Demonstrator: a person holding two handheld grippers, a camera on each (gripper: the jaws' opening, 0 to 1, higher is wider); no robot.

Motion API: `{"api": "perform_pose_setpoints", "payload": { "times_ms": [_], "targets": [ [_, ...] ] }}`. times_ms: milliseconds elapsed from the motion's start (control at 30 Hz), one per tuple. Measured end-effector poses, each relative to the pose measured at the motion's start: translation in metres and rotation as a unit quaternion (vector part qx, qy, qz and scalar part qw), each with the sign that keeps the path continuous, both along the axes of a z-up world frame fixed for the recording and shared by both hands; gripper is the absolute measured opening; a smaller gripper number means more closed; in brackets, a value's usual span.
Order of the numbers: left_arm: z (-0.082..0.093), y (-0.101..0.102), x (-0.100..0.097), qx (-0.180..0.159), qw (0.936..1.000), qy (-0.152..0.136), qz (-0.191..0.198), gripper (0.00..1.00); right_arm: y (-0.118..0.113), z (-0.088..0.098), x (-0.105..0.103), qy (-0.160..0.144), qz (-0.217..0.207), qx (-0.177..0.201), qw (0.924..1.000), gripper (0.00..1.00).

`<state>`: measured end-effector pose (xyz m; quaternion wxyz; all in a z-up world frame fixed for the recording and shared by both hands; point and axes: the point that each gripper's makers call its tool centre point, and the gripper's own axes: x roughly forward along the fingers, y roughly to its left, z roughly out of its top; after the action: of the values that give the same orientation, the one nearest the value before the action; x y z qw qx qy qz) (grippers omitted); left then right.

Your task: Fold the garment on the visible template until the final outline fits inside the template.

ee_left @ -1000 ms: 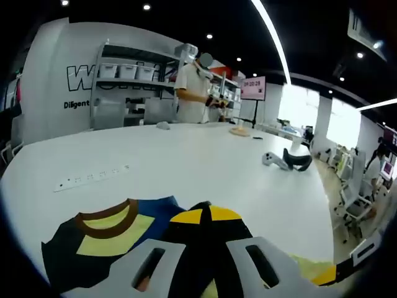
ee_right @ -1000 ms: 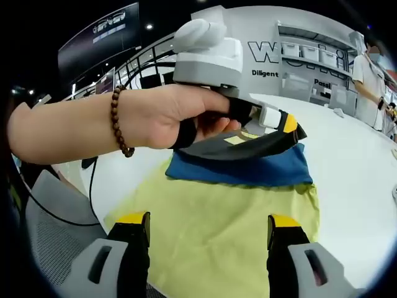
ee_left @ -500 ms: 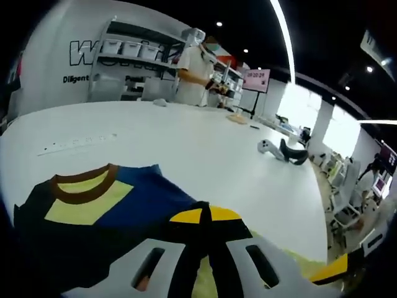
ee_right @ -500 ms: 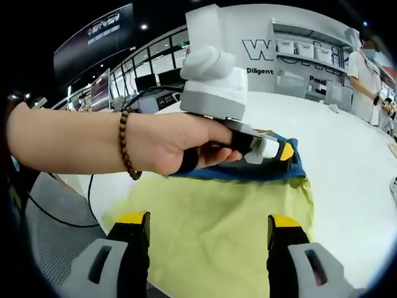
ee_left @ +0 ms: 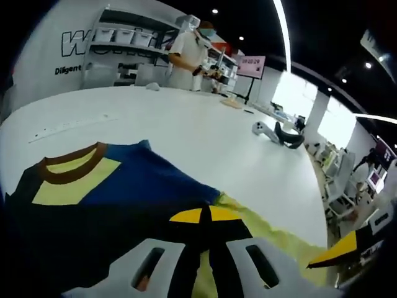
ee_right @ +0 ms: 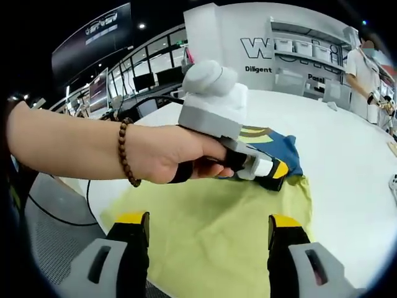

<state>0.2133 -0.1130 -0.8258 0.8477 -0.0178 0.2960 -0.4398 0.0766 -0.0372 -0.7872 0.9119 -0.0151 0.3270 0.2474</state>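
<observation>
My left gripper (ee_right: 271, 176) is clamped on the shirt (ee_left: 111, 192) and now lower, flattening the fold over the yellow template (ee_right: 217, 230); right gripper (ee_right: 209, 245) jaws apart, near edge of the table (ee_left: 186, 133)

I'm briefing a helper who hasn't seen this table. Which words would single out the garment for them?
Look at the big white table; at its near edge lies a pale yellow sheet. The garment is spread there, partly on that sheet: a navy, black and yellow shirt with a brown collar, the table's one multicoloured cloth.
</observation>
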Motion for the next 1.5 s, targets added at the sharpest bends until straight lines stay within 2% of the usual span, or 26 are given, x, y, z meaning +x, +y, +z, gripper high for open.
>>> {"api": "perform_pose_setpoints", "payload": {
  "times_ms": [133, 300, 333, 367, 400, 467, 533, 633, 733, 867, 1067, 1200, 1500],
  "targets": [
    [-0.007, 0.000, -0.003, 0.010, 0.9999, 0.012, -0.004, 0.00, -0.003, -0.001, -0.001, 0.001, -0.004, -0.001, 1.0000, 0.77],
    [-0.002, 0.000, -0.003, 0.008, 0.9997, 0.000, -0.022, 0.01, -0.008, -0.003, -0.002, 0.003, -0.010, 0.000, 0.9999, 0.77],
    [0.003, -0.002, -0.004, 0.013, 0.9978, -0.026, -0.060, 0.00, -0.010, -0.004, -0.003, 0.005, -0.012, 0.001, 0.9999, 0.77],
    [0.002, -0.001, -0.008, 0.027, 0.9962, -0.025, -0.079, 0.01, -0.011, -0.005, -0.004, 0.006, -0.013, 0.001, 0.9999, 0.77],
    [0.005, -0.002, -0.008, 0.023, 0.9954, -0.031, -0.087, 0.00, -0.012, -0.006, -0.004, 0.008, -0.015, 0.001, 0.9999, 0.77],
    [0.013, -0.001, -0.008, 0.011, 0.9949, -0.037, -0.093, 0.01, -0.013, -0.004, -0.005, 0.010, -0.015, 0.002, 0.9998, 0.77],
    [0.019, -0.001, -0.008, 0.001, 0.9937, -0.043, -0.104, 0.05, -0.014, -0.001, -0.006, 0.006, -0.016, 0.002, 0.9998, 0.77],
    [0.025, 0.004, 0.000, 0.013, 0.9916, -0.066, -0.111, 0.10, -0.016, -0.003, -0.004, 0.007, -0.019, 0.003, 0.9998, 0.77],
    [0.025, 0.008, 0.010, 0.031, 0.9906, -0.076, -0.109, 0.11, -0.016, -0.002, -0.002, 0.006, -0.022, 0.006, 0.9997, 0.77],
    [0.025, 0.005, 0.016, 0.034, 0.9901, -0.074, -0.115, 0.10, -0.016, 0.000, -0.001, 0.004, -0.020, 0.007, 0.9998, 0.77],
    [0.014, -0.001, 0.025, 0.072, 0.9850, -0.076, -0.138, 0.11, -0.019, -0.003, -0.004, 0.007, -0.024, 0.008, 0.9997, 0.77],
    [0.006, -0.007, 0.027, 0.085, 0.9825, -0.071, -0.150, 0.10, -0.023, -0.004, -0.005, 0.009, -0.028, 0.008, 0.9995, 0.77],
    [0.001, -0.012, 0.031, 0.095, 0.9798, -0.061, -0.165, 0.11, -0.028, 0.001, 0.000, 0.006, -0.038, 0.011, 0.9992, 0.77]
  ]
}}
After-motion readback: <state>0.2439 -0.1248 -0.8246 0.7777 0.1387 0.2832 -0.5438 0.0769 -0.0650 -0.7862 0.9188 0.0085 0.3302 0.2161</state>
